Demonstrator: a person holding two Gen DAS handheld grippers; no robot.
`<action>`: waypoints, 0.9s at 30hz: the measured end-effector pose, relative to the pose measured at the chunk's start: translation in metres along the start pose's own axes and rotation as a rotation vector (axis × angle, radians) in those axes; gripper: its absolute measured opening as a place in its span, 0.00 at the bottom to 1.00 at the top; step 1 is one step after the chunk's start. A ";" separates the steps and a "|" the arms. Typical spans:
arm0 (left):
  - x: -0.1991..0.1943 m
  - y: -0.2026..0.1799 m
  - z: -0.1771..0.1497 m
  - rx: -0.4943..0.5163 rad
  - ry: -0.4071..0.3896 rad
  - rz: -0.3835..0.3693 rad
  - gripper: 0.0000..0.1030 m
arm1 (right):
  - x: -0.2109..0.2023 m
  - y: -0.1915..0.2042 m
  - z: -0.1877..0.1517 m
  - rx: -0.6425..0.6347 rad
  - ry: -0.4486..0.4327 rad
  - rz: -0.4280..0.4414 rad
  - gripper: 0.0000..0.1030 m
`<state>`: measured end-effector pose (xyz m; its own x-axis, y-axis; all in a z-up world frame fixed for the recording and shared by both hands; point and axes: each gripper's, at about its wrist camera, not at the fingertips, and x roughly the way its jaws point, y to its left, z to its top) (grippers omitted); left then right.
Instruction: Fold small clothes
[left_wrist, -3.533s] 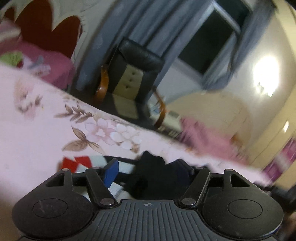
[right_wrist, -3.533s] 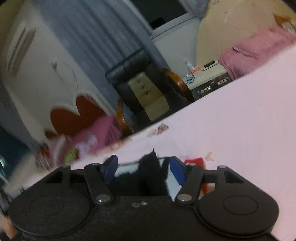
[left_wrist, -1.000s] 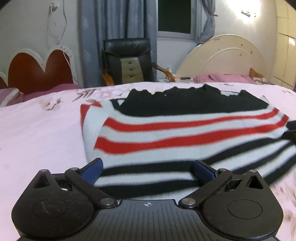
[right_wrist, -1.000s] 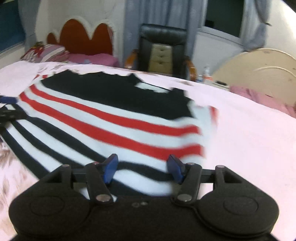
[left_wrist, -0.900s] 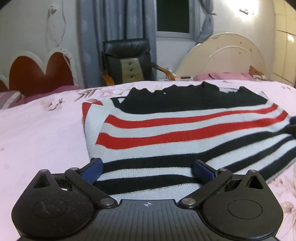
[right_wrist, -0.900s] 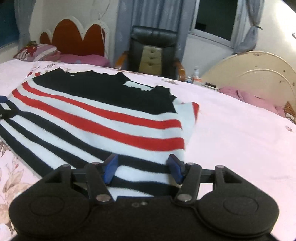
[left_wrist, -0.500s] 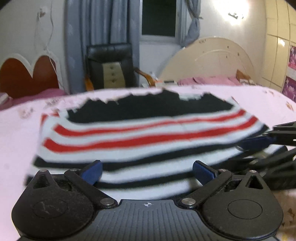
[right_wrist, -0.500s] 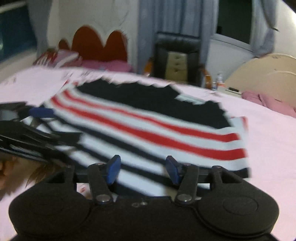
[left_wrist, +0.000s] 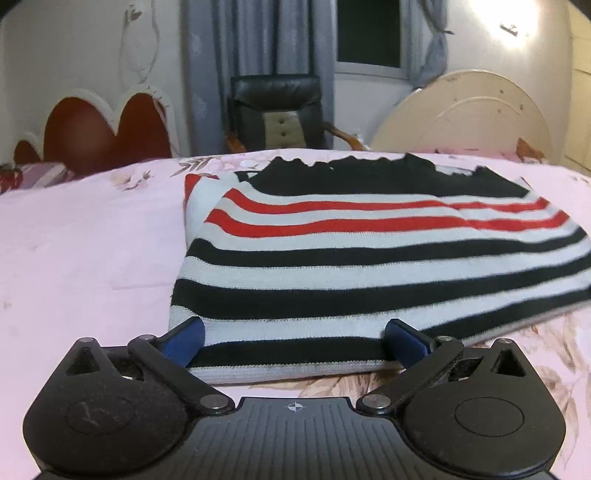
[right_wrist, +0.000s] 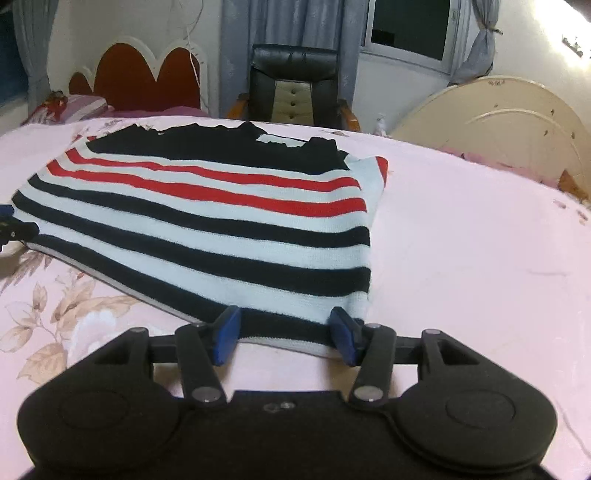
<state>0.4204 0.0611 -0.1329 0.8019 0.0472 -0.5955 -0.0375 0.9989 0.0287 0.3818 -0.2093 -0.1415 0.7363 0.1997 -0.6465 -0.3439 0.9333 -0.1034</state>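
Observation:
A small sweater (left_wrist: 369, 251) with black, white and red stripes lies flat on the pink bed; it also shows in the right wrist view (right_wrist: 207, 218). Its sleeves are folded in, with a red cuff at each far corner. My left gripper (left_wrist: 293, 341) is open, its blue pads either side of the near left hem. My right gripper (right_wrist: 284, 334) is open at the near right hem corner. Neither gripper holds cloth. The left gripper's tip (right_wrist: 14, 225) shows at the left edge of the right wrist view.
The pink floral bedsheet (left_wrist: 85, 251) spreads around the sweater. A black leather chair (left_wrist: 277, 110) stands behind the bed, by grey curtains. A red headboard (left_wrist: 107, 129) is at the far left, a cream headboard (left_wrist: 461, 114) at the far right.
Both grippers were shut on the dark bunched sweater 3.5 s ago. They have since opened and the sweater lies spread flat. Both grippers now rest steady at the near hem.

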 end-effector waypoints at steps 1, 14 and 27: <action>-0.001 0.001 0.001 -0.006 0.002 0.001 1.00 | 0.001 0.003 0.002 -0.007 0.004 -0.012 0.49; 0.005 0.000 0.003 0.000 0.018 0.004 1.00 | 0.003 -0.007 0.007 0.040 0.042 -0.022 0.45; 0.041 -0.023 0.078 0.067 -0.048 0.011 1.00 | 0.028 -0.016 0.075 0.088 -0.084 -0.016 0.45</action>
<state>0.5009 0.0400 -0.0954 0.8294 0.0569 -0.5558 -0.0080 0.9959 0.0900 0.4516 -0.1958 -0.1007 0.7890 0.2050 -0.5792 -0.2814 0.9586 -0.0439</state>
